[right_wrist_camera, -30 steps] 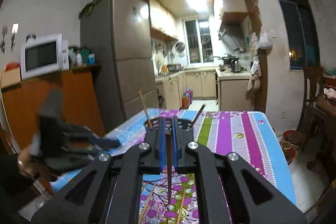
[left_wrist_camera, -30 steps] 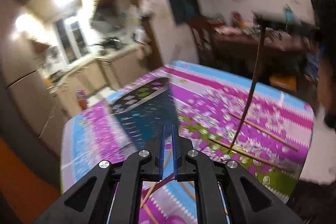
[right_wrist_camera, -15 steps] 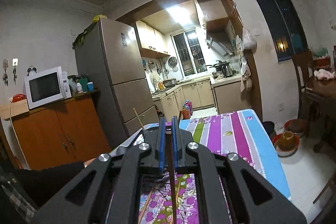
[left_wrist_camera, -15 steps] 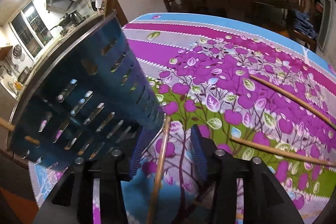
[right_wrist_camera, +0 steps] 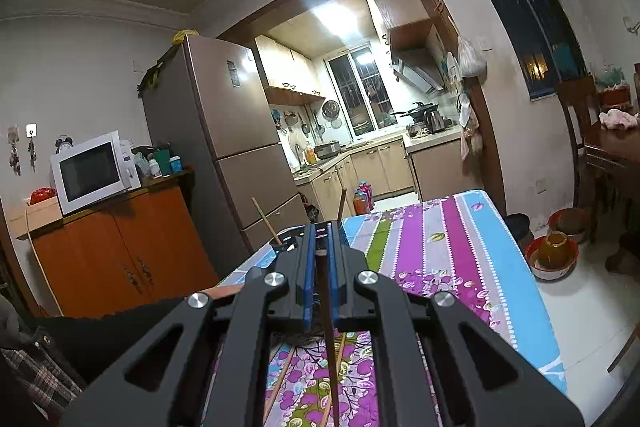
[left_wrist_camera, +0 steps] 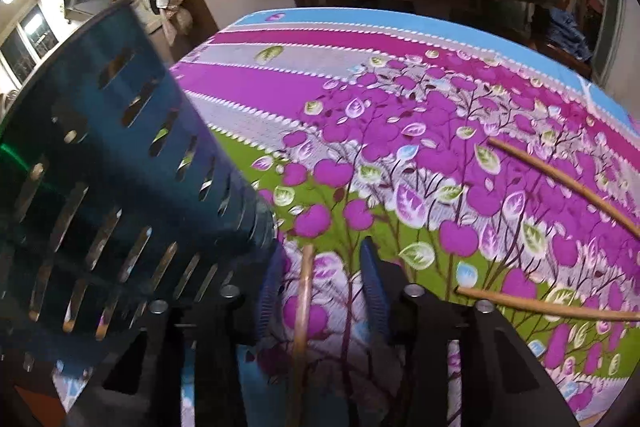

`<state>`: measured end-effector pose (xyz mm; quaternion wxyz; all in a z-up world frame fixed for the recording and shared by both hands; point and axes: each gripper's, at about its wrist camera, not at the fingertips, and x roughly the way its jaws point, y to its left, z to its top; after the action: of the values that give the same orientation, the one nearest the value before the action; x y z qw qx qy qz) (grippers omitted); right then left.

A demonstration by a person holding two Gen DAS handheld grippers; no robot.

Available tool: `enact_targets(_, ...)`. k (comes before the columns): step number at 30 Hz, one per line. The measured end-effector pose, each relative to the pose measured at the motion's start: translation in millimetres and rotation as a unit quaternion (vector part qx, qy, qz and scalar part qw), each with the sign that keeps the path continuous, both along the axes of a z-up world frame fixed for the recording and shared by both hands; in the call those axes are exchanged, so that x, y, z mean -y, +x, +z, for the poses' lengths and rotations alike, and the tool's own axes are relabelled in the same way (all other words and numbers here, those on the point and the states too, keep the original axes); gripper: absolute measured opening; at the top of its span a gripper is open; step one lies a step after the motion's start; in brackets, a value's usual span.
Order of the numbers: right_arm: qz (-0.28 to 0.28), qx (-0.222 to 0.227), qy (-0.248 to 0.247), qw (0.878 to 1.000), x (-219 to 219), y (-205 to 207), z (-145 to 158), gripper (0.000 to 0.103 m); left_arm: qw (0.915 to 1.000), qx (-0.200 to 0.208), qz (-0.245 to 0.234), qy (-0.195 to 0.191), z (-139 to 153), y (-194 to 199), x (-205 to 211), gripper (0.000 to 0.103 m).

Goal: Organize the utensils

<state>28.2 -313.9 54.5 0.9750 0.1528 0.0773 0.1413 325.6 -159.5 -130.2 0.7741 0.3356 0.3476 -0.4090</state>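
left gripper [left_wrist_camera: 322, 285] jaws closing, not yet touching the chopstick [left_wrist_camera: 302, 311] flat on the cloth [left_wrist_camera: 400, 99] just right of the holder [left_wrist_camera: 104, 187]. thin, light, stiff, likely slick; best pinched mid-length. right gripper [right_wrist_camera: 320, 255] is clamped on a dark stick [right_wrist_camera: 330, 347].

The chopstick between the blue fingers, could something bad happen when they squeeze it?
Maybe. The left gripper is closing around a light wooden chopstick lying flat on the flowery purple tablecloth, so its pads might snag the cloth or the stick might slip out. The slotted dark blue utensil holder stands right beside that gripper and could get knocked. The right gripper pinches a thin dark chopstick that hangs down; it could swing.
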Motion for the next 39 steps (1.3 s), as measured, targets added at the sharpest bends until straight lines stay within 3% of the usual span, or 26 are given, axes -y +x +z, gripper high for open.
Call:
enact_targets(2,0.001,0.001,0.001,1.0,0,-1,0,0.005,0.9999,-0.007,-0.008,0.0,0,0,2,0.025)
enact_targets(4,0.0,0.003,0.0,1.0,1,-3,0,0.005,0.9997,0.002,-0.023,0.004,0,-5,2,0.022)
enact_targets(11,0.004,0.0,0.007,1.0,3,-1,-2,0.005,0.999,0.017,-0.04,0.007,-2,-10,-2,0.021)
enact_targets(14,0.005,-0.004,0.009,1.0,1,0,-4,0.005,0.9993,-0.025,-0.023,-0.015,0,-4,-9,0.011)
enact_targets(20,0.003,-0.006,0.01,1.0,1,3,-5,0.005,0.9989,0.016,-0.034,-0.028,-3,-18,-13,0.007)
enact_targets(24,0.003,-0.002,0.011,1.0,3,4,-2,0.005,0.9949,0.032,-0.028,-0.091,33,-28,-32,0.007)
enact_targets(30,0.013,0.017,-0.005,1.0,0,9,16,0.005,0.9759,0.085,-0.002,-0.201,109,-49,-81,0.007)
enact_targets(33,0.02,0.024,-0.014,0.999,-6,14,27,0.005,0.9592,0.125,0.019,-0.252,145,-66,-108,0.007)
enact_targets(39,0.044,0.028,-0.029,0.998,-27,36,46,0.005,0.9126,0.182,0.073,-0.359,203,-98,-152,0.007)
